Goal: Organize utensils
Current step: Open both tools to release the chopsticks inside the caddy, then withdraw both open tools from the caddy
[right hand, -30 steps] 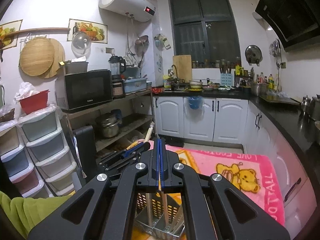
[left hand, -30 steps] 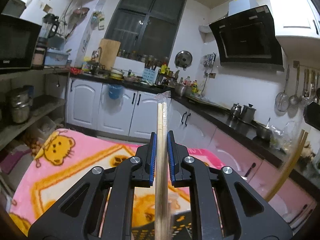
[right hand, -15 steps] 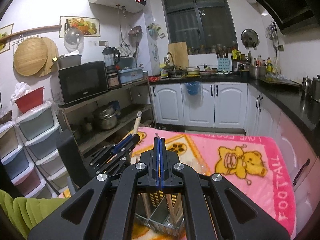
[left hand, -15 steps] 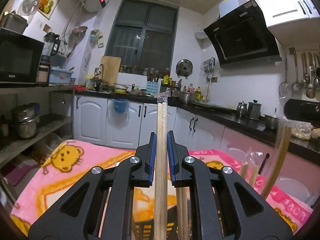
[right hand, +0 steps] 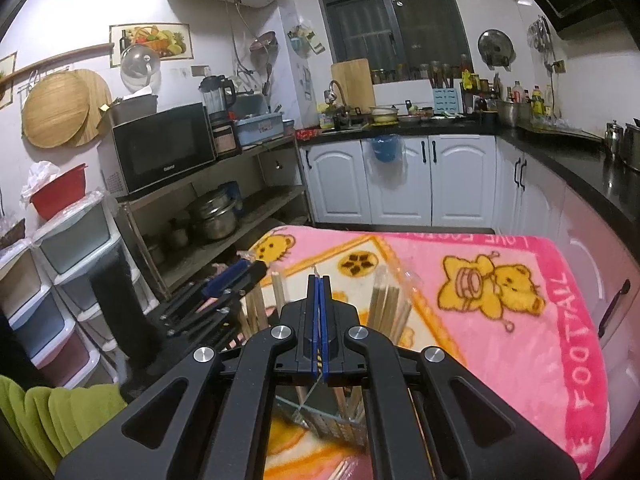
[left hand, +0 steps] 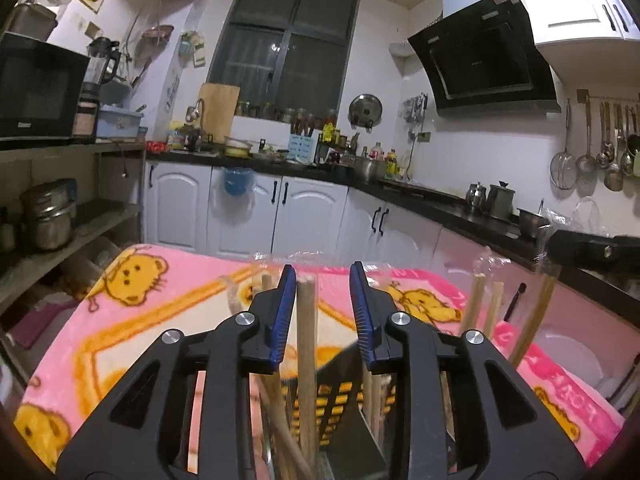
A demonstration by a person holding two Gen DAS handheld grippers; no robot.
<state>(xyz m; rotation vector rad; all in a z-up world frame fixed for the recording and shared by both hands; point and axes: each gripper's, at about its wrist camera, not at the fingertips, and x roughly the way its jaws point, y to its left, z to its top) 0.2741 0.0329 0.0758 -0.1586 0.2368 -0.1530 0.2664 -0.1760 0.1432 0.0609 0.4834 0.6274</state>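
Observation:
My left gripper [left hand: 322, 276] is open, its blue pads apart. A wrapped pair of wooden chopsticks [left hand: 306, 344] stands between the jaws, free of them, down in a black slotted utensil holder [left hand: 340, 392]. More wooden chopsticks [left hand: 484, 308] stand to the right in plastic sleeves. My right gripper [right hand: 319, 280] is shut, jaws pressed together, with a thin sliver of something between them. It hovers above the wire utensil basket [right hand: 332, 424] holding wooden chopsticks [right hand: 390, 300]. The left gripper [right hand: 236, 276] shows at the left of the right wrist view.
A pink bear-print blanket [right hand: 500, 292] covers the table. A shelf rack with a microwave [right hand: 160, 148] and pots [right hand: 214, 216] stands left. White cabinets [left hand: 248, 208] and a black counter [left hand: 460, 212] run behind and right. Plastic drawers [right hand: 60, 280] stand at far left.
My left gripper lowered the wrapped chopsticks into the holder and opened, letting go of them. My right gripper stayed shut and tipped downward over the basket.

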